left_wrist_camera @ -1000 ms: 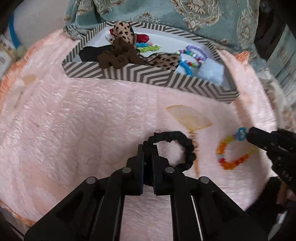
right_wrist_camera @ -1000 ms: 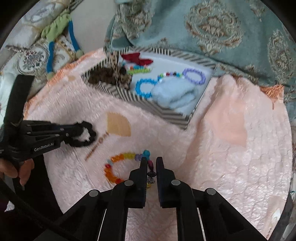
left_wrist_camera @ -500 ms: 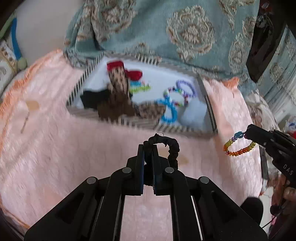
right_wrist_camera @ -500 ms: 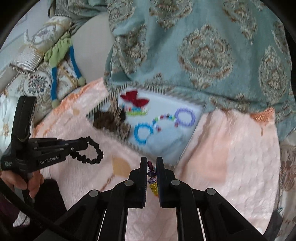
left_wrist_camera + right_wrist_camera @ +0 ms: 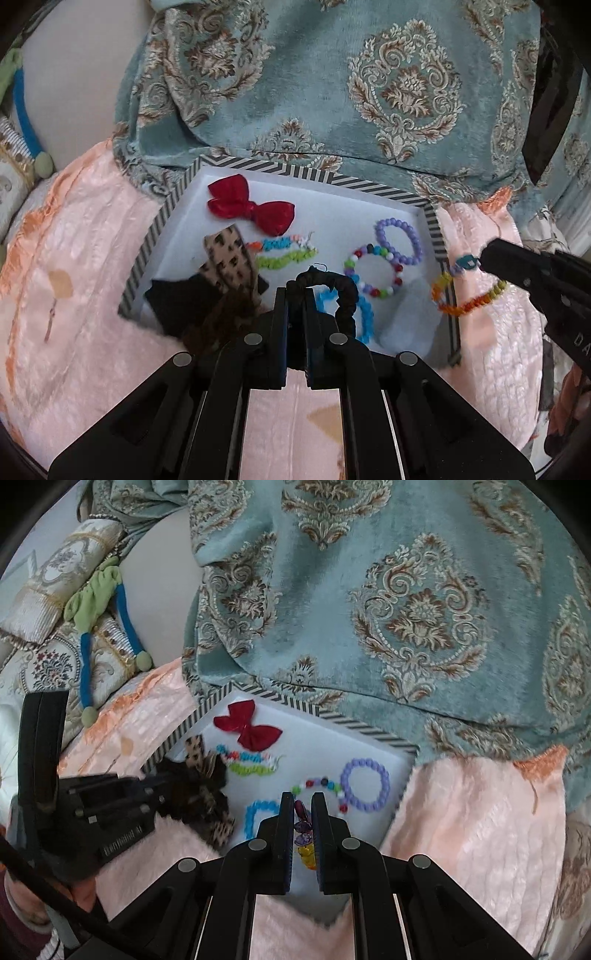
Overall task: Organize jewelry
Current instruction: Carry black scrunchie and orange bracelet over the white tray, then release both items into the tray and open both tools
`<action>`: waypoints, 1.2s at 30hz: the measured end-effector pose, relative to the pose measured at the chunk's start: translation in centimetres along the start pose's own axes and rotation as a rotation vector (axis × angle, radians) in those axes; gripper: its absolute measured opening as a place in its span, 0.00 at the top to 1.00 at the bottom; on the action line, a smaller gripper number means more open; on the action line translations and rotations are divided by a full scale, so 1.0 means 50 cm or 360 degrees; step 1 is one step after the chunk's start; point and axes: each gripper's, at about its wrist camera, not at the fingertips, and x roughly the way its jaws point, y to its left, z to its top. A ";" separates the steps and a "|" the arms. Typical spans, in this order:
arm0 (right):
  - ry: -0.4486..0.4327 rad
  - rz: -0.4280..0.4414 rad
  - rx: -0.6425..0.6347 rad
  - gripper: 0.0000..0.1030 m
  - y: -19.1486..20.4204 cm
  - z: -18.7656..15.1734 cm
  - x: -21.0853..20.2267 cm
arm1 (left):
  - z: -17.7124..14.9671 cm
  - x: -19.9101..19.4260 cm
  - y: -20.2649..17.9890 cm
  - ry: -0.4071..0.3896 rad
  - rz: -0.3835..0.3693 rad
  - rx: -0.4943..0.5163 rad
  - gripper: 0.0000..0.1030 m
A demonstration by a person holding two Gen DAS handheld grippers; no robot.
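Two carries at once: the left hand-held gripper [image 5: 295, 295] pinches a black scrunchie [image 5: 341, 295] over the striped box [image 5: 430, 225] — the right hand-held gripper [image 5: 487, 254] clamps a rainbow bracelet [image 5: 469, 297] above its right rim, both likely poised for dropping in.

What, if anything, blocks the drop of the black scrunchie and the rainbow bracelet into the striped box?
Nothing visible. The left gripper holds the black scrunchie above the open striped box; the right gripper holds the rainbow bracelet over its right edge.

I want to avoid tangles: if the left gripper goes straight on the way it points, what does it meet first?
Probably the blue bead bracelet in the striped box; depth is unclear. The left gripper holds a black scrunchie.
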 end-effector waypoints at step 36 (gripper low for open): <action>0.0162 -0.0082 0.0346 0.68 -0.093 0.052 0.246 | 0.018 0.171 0.007 0.0087 0.0113 -0.0030 0.53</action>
